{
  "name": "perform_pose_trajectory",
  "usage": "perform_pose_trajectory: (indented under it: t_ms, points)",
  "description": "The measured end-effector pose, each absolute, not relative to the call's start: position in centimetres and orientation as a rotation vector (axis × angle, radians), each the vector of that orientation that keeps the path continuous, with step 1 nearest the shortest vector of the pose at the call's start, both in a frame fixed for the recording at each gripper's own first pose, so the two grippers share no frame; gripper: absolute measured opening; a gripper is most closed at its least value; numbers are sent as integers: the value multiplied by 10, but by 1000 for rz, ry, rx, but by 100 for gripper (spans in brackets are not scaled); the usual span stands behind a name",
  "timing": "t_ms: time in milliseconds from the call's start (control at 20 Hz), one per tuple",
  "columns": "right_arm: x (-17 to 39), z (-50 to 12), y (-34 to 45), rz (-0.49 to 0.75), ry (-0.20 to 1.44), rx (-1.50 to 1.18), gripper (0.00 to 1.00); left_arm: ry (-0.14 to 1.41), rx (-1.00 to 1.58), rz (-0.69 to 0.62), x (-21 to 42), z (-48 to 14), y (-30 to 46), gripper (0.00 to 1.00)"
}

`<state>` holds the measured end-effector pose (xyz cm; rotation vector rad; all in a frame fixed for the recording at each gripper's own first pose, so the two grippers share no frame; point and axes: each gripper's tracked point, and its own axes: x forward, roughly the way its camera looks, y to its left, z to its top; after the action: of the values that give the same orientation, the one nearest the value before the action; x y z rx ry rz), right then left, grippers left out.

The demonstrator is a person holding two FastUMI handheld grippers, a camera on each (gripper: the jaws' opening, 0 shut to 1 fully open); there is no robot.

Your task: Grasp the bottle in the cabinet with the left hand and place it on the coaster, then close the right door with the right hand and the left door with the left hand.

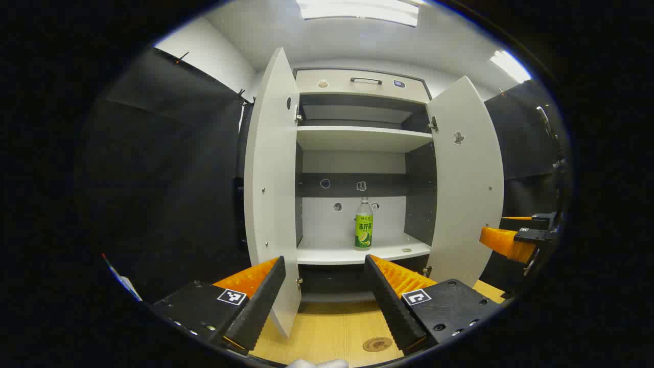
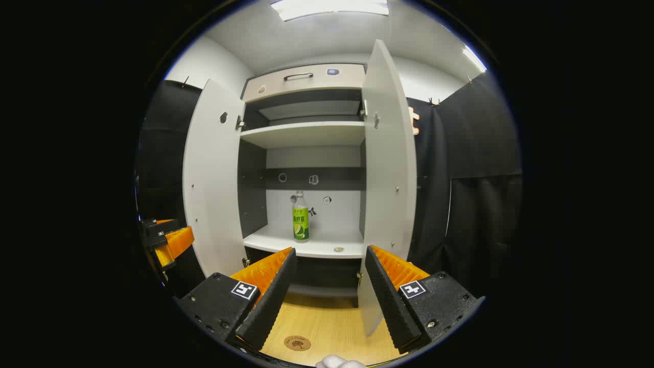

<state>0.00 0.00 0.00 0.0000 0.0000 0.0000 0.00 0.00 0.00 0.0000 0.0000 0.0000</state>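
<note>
A clear bottle [image 1: 364,225] with a green label stands upright on the lower shelf [image 1: 357,253] of the white cabinet; the right gripper view has the bottle [image 2: 300,216] too. Both cabinet doors stand wide open: the left door [image 1: 271,174] and the right door [image 1: 467,174]. A small round brown coaster [image 1: 377,344] lies on the wooden surface in front of the cabinet, near my fingers. My left gripper [image 1: 323,266] is open and holds nothing, well short of the shelf. My right gripper [image 2: 329,255] is open too, beside the right door's edge [image 2: 386,168].
An upper shelf [image 1: 360,138] and a drawer front with a handle [image 1: 365,81] sit above. A small round object [image 1: 406,250] lies on the lower shelf right of the bottle. Black cloth walls flank the cabinet. The other gripper [image 1: 511,240] hovers at the right edge.
</note>
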Motion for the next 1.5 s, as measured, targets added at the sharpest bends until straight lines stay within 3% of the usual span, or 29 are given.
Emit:
perform_pose_trajectory:
  t_ms: [900, 1150, 1500]
  points:
    - [13, -3, -13, -58, 16, -18, 83, 31, 10, -27, 54, -15, -9, 94]
    - [10, 2, -10, -84, 38, -32, 83, -14, 10, -87, 118, -11, -40, 94]
    - [12, 24, -5, -133, 49, -65, 83, -92, -41, -165, 257, 4, -104, 95]
